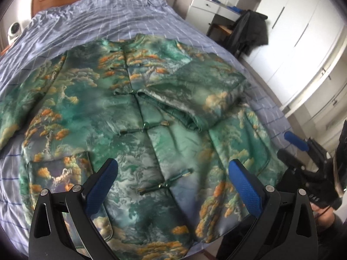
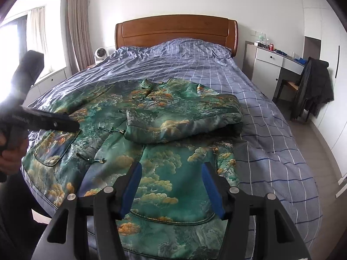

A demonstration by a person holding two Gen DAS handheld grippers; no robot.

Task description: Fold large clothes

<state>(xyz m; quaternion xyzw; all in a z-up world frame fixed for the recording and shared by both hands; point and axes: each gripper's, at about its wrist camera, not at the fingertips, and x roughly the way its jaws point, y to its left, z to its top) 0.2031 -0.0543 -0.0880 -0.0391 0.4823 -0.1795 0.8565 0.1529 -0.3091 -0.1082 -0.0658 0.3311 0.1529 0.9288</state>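
Jacket (image 1: 138,112) flat, front up, on the bed's (image 2: 271,117) foot end, one sleeve (image 2: 184,119) already folded across the chest.
Both grippers, left gripper (image 1: 173,182) and right gripper (image 2: 171,186), hover with fingers apart and empty; next, pinch the other sleeve's cuff and lay it across squarely.

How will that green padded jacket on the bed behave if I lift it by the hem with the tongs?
The jacket will probably sag and drape, not stay flat: its folded sleeve lies soft and puffy. The sheen suggests slippery fabric, so it may slide out of a shallow pinch. The padding looks thick, so it may be fairly heavy, and the sleeve could fall open when lifted.
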